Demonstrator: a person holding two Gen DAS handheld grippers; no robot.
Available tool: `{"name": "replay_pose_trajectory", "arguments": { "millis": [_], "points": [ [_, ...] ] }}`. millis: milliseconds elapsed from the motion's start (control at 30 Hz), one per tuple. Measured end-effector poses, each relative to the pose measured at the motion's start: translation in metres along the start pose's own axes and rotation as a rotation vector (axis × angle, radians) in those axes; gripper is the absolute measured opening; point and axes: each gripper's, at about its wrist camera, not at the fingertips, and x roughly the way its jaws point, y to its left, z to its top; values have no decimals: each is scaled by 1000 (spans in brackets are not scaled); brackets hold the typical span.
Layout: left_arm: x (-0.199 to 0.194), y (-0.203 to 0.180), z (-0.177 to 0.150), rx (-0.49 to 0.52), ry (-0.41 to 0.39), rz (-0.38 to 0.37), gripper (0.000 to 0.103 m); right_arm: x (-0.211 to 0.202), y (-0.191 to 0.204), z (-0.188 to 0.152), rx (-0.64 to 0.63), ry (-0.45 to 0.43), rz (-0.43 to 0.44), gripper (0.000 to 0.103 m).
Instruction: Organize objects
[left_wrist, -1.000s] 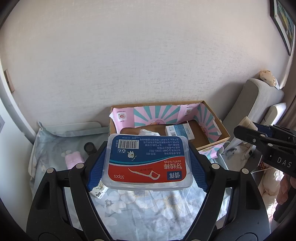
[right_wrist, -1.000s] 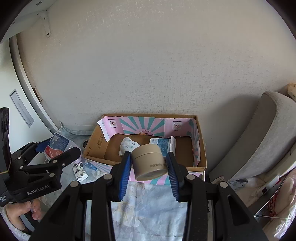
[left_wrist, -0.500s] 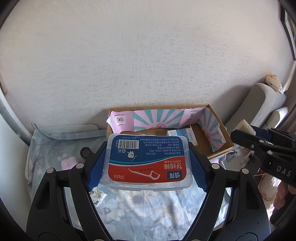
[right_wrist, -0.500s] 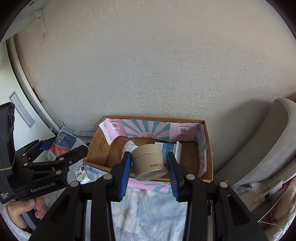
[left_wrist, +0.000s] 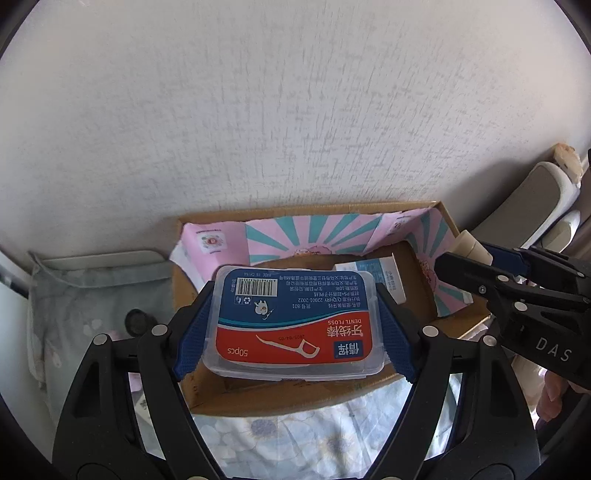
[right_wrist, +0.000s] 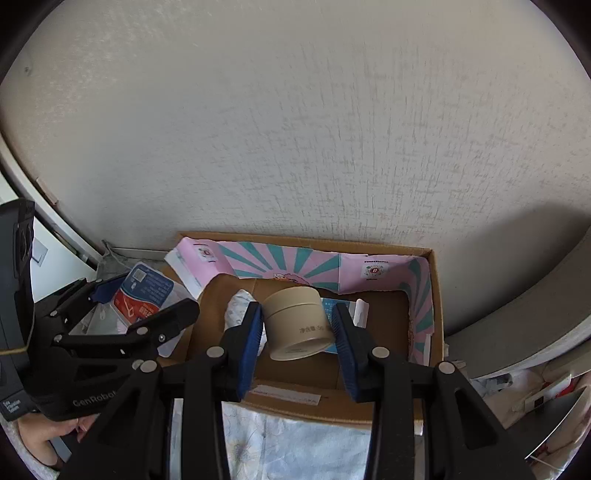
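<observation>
Left wrist view: we are bringing the cardboard box (left_wrist: 317, 402) closer beneath us than a second ago; our left gripper (left_wrist: 295, 325) is clamping the floss case (left_wrist: 295, 317), right gripper (right_wrist: 297, 334) pinching the cream jar (right_wrist: 297, 323), both arriving over it for release.

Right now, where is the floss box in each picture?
Left wrist view: the floss box sits at centre, clamped in the left gripper.
Right wrist view: it shows at the left edge, in that same gripper.
Shared landmark: the cardboard box with the pink-and-teal lining, against the wall.
</observation>
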Motion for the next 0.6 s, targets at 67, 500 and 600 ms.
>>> {"name": "replay_pose_trajectory", "arguments": {
  "millis": [67, 500, 600],
  "points": [
    [12, 0, 2, 0, 26, 1, 78, 12, -5, 2, 1, 28, -3, 35],
    [79, -3, -11, 15, 170, 22, 78, 69, -35, -7, 18, 180, -28, 35],
    [87, -2, -15, 13, 190, 24, 78, 74, -40, -11, 23, 192, -32, 35]
  ]
}}
